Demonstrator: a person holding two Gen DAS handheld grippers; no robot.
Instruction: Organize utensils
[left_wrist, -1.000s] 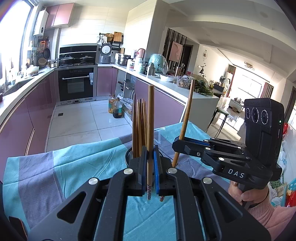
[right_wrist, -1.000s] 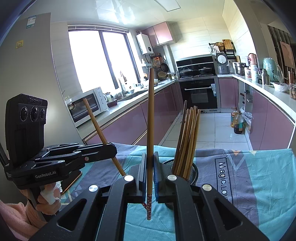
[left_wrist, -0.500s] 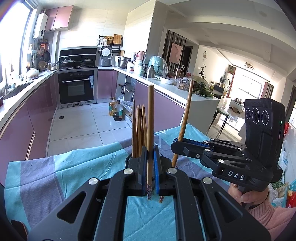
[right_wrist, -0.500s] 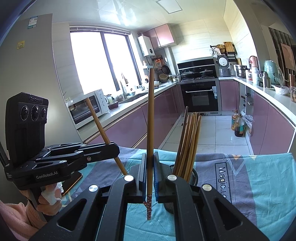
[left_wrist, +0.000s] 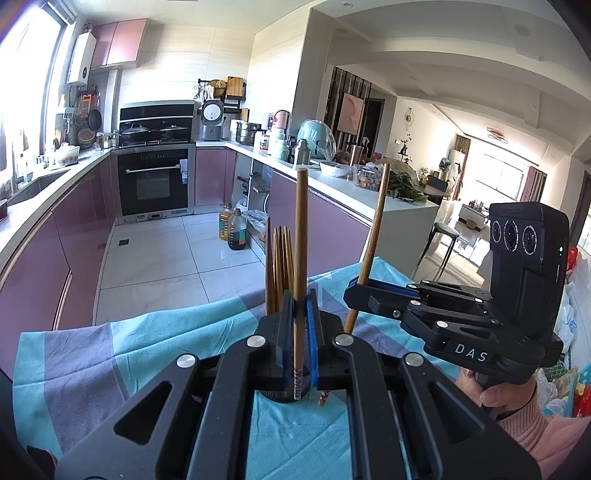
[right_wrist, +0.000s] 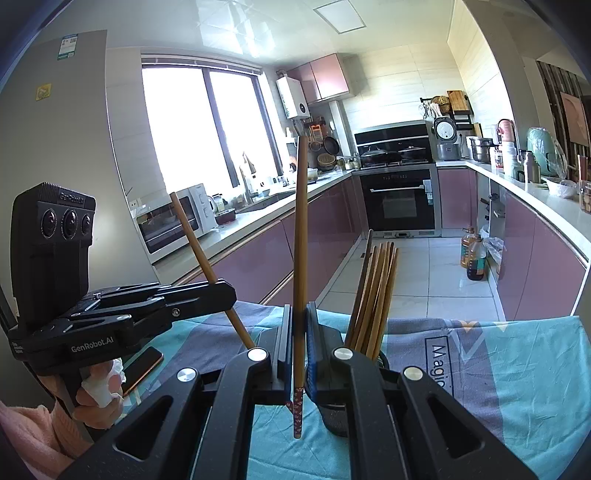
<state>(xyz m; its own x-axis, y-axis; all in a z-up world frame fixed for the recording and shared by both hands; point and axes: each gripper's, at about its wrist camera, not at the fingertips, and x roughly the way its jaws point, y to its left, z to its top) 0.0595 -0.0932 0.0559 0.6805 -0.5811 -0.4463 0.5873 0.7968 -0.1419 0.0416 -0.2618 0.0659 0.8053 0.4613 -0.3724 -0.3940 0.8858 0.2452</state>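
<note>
Between the jaws of the left gripper (left_wrist: 300, 325) a single chopstick (left_wrist: 300, 258) is clamped tight and stands nearly upright, its patterned tip (left_wrist: 297, 384) pointing down and ending just over the dark holder (left_wrist: 275, 397) that shows below the jaws. The right gripper (right_wrist: 297, 343) is likewise closed on its own chopstick (right_wrist: 300, 258), patterned end down — in the left view this one leans a little, passing through the right jaws with its tip low beside the holder. The holder (right_wrist: 338, 417) sits on the cloth-covered counter (right_wrist: 517, 369), already filled with a bundle of chopsticks (right_wrist: 375, 299) standing on end, fanned slightly. So each held stick has its long axis roughly in line with the holder's opening; the left one looks nearer, almost above the rim, while the right one hangs just to one side. A short drop should seat the left first, I judge.
</note>
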